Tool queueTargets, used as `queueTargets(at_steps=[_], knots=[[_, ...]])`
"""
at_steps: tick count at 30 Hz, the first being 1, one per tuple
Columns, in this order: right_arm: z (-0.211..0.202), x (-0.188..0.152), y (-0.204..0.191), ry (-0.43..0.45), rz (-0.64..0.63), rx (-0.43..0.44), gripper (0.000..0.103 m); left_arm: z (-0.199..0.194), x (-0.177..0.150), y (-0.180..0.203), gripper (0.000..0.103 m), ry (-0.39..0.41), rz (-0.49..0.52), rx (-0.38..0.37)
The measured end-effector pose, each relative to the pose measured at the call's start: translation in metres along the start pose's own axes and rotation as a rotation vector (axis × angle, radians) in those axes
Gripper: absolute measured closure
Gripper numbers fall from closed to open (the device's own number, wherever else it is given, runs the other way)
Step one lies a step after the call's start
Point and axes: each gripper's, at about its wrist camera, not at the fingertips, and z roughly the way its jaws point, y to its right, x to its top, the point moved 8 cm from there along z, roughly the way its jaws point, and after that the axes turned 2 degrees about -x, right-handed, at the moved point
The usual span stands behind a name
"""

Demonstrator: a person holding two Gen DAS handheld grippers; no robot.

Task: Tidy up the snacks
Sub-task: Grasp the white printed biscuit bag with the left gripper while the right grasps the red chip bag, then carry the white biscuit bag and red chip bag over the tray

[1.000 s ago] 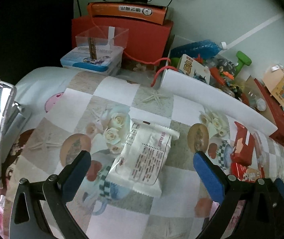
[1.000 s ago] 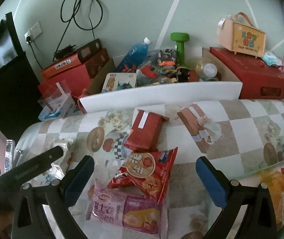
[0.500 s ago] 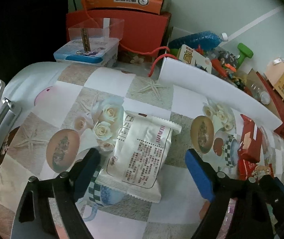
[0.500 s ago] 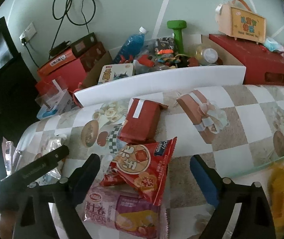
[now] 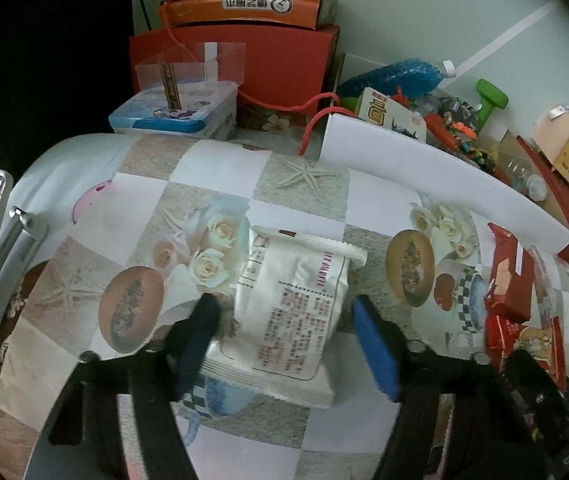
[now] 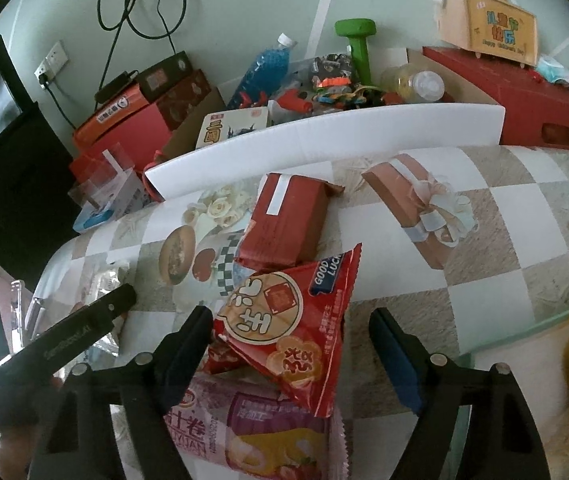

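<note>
Closing around a white packet (image 5: 292, 316), the left gripper (image 5: 284, 320) has one finger on each side of it; the near-left pad (image 5: 200, 340) looks to touch the packet's edge, the blue right pad (image 5: 372, 344) stands just apart. The packet lies flat on the patterned tablecloth (image 5: 220, 168). Likewise closing, the right gripper (image 6: 290, 340) straddles a red triangular packet (image 6: 288, 328), its pads not yet pressing. That packet overlaps a pink roll pack (image 6: 244, 432) below it and touches a red-brown box pack (image 6: 288, 224) behind. Beyond both stands a white board (image 6: 324, 136), with a red box (image 5: 284, 64), a blue bottle (image 6: 264, 68) and a green dumbbell (image 6: 358, 40) behind it.
</note>
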Motion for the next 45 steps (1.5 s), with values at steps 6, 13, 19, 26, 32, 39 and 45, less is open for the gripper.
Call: queueTargets(at_steps=[6, 13, 19, 26, 32, 39, 45], knots=[[-0.001, 0.001, 0.002, 0.007, 0.007, 0.002, 0.044, -0.002, 0.000, -0.001, 0.042, 0.005, -0.002, -0.013], [-0.007, 0.003, 0.001, 0.029, 0.003, 0.003, 0.047, -0.004, 0.000, 0.001, 0.044, 0.009, -0.006, -0.023], [-0.017, 0.008, 0.001, 0.060, 0.000, 0.000, 0.048, -0.010, 0.001, 0.005, 0.045, 0.017, -0.004, -0.037], [-0.044, 0.019, 0.002, 0.133, 0.001, -0.003, 0.048, -0.023, 0.004, 0.015, 0.045, 0.047, 0.014, -0.059], [-0.060, 0.024, -0.001, 0.168, -0.002, -0.001, 0.048, -0.037, 0.005, 0.025, 0.045, 0.080, 0.029, -0.093], [-0.067, 0.026, -0.006, 0.172, 0.005, 0.022, 0.048, -0.050, 0.005, 0.030, 0.045, 0.093, 0.014, -0.136], [-0.082, 0.027, -0.015, 0.172, -0.001, 0.047, 0.048, -0.068, 0.001, 0.031, 0.045, 0.081, 0.000, -0.132]])
